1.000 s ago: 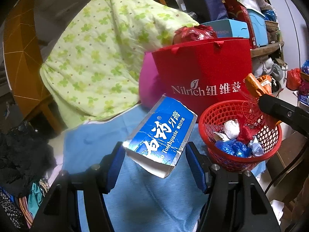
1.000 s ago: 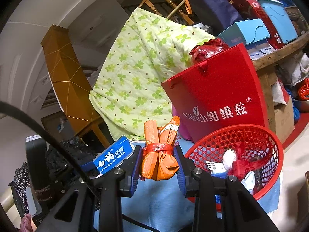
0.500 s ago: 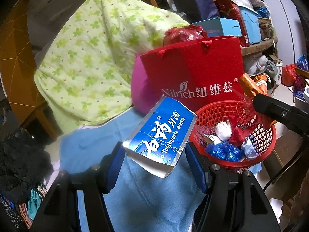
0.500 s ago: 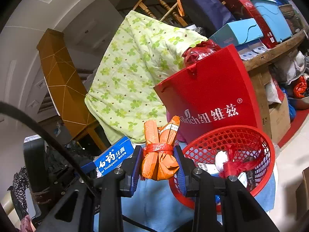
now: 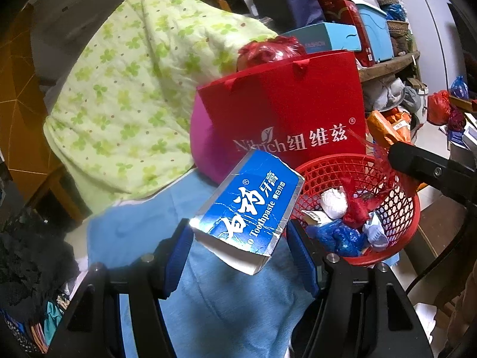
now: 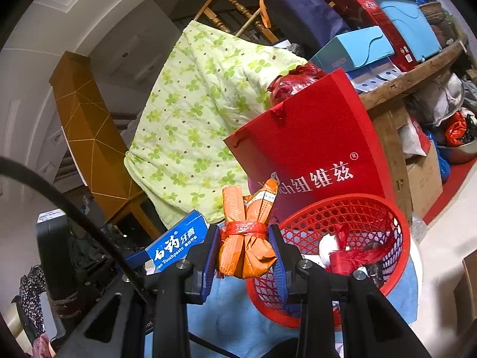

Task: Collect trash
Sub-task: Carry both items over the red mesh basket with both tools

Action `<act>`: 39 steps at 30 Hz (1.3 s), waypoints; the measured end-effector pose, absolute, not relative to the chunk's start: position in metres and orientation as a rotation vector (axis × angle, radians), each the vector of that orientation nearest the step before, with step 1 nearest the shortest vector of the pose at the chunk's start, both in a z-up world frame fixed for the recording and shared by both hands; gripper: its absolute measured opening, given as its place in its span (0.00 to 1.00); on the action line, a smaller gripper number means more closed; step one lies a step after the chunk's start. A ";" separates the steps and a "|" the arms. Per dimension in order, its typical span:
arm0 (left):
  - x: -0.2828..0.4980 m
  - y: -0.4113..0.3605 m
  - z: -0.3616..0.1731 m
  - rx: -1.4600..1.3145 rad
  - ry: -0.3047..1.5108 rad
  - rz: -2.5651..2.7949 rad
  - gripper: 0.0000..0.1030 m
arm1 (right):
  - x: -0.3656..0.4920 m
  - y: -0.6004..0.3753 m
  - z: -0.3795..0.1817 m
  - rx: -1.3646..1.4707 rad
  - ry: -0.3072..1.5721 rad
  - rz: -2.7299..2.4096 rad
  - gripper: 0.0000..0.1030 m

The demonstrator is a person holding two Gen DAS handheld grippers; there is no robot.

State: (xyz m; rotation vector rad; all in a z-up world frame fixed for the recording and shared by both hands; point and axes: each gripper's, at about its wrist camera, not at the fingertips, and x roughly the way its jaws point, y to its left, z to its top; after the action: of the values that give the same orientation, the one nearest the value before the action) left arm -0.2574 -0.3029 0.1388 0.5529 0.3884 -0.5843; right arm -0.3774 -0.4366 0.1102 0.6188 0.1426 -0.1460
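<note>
My left gripper [image 5: 238,238] is shut on a blue toothpaste box [image 5: 250,205] and holds it above the blue cloth [image 5: 208,298], just left of the red mesh basket [image 5: 396,208]. The basket holds several crumpled wrappers [image 5: 342,223]. My right gripper [image 6: 244,247] is shut on an orange wrapper bundle [image 6: 247,235] tied with red string, held beside the left rim of the basket [image 6: 342,214]. The toothpaste box also shows in the right wrist view [image 6: 176,241] at lower left. The orange bundle shows in the left wrist view [image 5: 384,125] above the basket's far rim.
A red paper bag [image 5: 292,119] stands right behind the basket, with a pink item [image 5: 202,149] at its left. A green flowered quilt [image 5: 134,89] hangs over a chair behind. Boxes [image 6: 357,47] are piled on a wooden shelf at the right.
Both grippers have drifted slightly with their loads still held; the basket and red bag have shifted a little left in both views.
</note>
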 end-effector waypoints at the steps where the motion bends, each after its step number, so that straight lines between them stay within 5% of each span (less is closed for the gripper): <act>1: -0.258 -0.305 0.138 0.556 0.388 -0.588 0.64 | -0.378 -0.438 0.110 0.622 0.141 -0.149 0.34; 39: -0.268 -0.341 0.128 0.595 0.414 -0.688 0.64 | -0.399 -0.472 0.095 0.710 0.134 -0.211 0.34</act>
State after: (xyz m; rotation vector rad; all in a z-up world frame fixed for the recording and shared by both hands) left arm -0.2684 -0.3406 0.1276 0.5947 0.4137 -0.6881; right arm -0.3995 -0.4716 0.0948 0.7102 0.1336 -0.2112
